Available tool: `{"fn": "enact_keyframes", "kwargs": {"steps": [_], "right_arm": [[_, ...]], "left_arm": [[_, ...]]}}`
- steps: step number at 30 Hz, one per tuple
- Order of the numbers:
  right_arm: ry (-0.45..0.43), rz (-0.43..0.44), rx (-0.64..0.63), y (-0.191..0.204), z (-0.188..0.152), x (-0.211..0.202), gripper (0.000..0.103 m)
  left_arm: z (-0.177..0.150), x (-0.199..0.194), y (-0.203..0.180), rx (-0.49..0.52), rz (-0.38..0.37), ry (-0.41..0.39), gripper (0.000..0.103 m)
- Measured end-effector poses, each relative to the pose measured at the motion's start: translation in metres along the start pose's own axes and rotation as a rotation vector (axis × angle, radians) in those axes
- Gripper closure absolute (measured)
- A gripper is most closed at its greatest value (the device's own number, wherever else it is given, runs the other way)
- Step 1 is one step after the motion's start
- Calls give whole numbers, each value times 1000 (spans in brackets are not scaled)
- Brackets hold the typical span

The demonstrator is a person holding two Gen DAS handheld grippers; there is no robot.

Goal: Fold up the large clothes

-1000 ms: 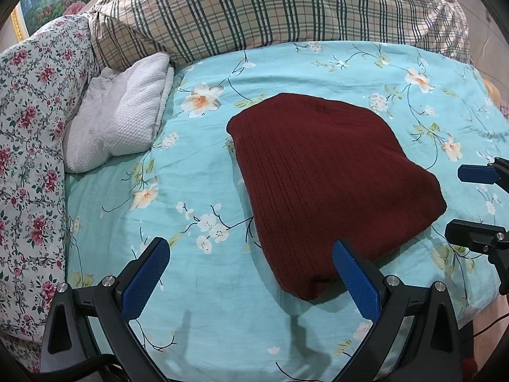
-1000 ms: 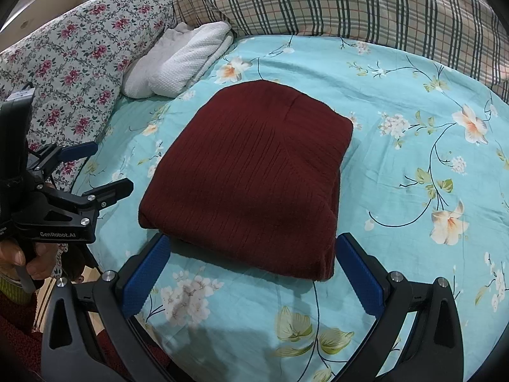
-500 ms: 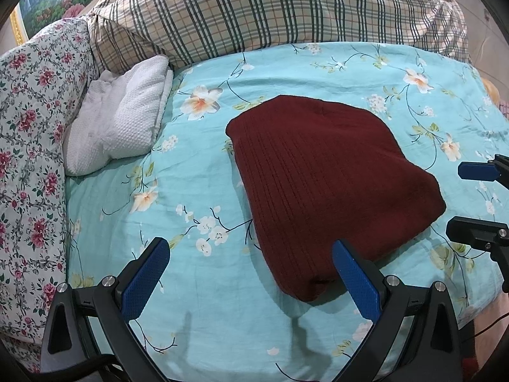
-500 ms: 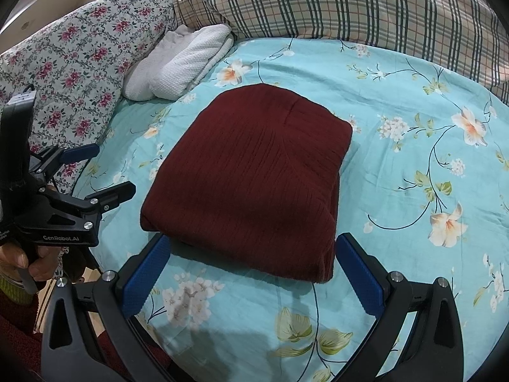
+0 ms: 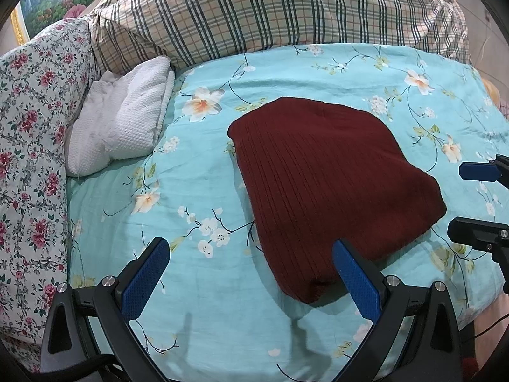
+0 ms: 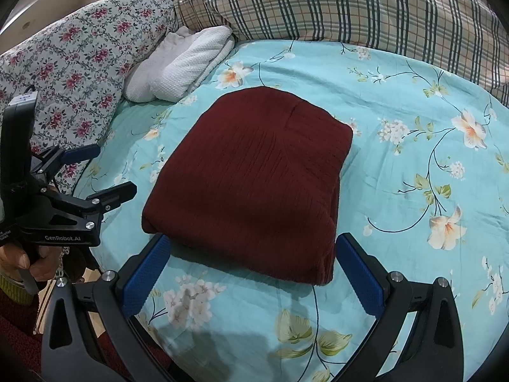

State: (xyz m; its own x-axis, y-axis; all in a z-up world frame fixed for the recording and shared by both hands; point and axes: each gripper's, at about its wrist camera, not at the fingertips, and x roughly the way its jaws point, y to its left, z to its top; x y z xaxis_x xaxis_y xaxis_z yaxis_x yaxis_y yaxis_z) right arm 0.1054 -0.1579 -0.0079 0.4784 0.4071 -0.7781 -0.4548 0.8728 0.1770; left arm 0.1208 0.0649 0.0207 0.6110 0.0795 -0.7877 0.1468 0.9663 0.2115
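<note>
A dark red ribbed knit garment (image 5: 331, 184) lies folded into a compact rectangle on the turquoise floral bedsheet (image 5: 197, 197); it also shows in the right wrist view (image 6: 254, 184). My left gripper (image 5: 251, 273) is open and empty, hovering above the sheet at the garment's near left corner. My right gripper (image 6: 254, 270) is open and empty, just in front of the garment's near edge. The left gripper also shows at the left of the right wrist view (image 6: 95, 172), and the right gripper at the right edge of the left wrist view (image 5: 467, 200).
A folded white textured towel (image 5: 121, 127) lies at the back left of the bed. A plaid quilt (image 5: 270, 16) is piled along the back. A floral pillow (image 5: 28, 159) runs along the left side. The bed's front edge is near the grippers.
Both grippers have drawn back slightly from the garment; the view shifts a little. The garment has not moved and both grippers stay open.
</note>
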Motion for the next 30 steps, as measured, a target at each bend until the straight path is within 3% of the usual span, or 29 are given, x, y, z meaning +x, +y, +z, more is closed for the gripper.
{"fn": "enact_keyframes", "kwargs": {"steps": [30], "right_arm": [[-7,-2,-4,-1,6,-3,0]], "left_arm": [[5,-4,-5,-5,16,-9,1]]}}
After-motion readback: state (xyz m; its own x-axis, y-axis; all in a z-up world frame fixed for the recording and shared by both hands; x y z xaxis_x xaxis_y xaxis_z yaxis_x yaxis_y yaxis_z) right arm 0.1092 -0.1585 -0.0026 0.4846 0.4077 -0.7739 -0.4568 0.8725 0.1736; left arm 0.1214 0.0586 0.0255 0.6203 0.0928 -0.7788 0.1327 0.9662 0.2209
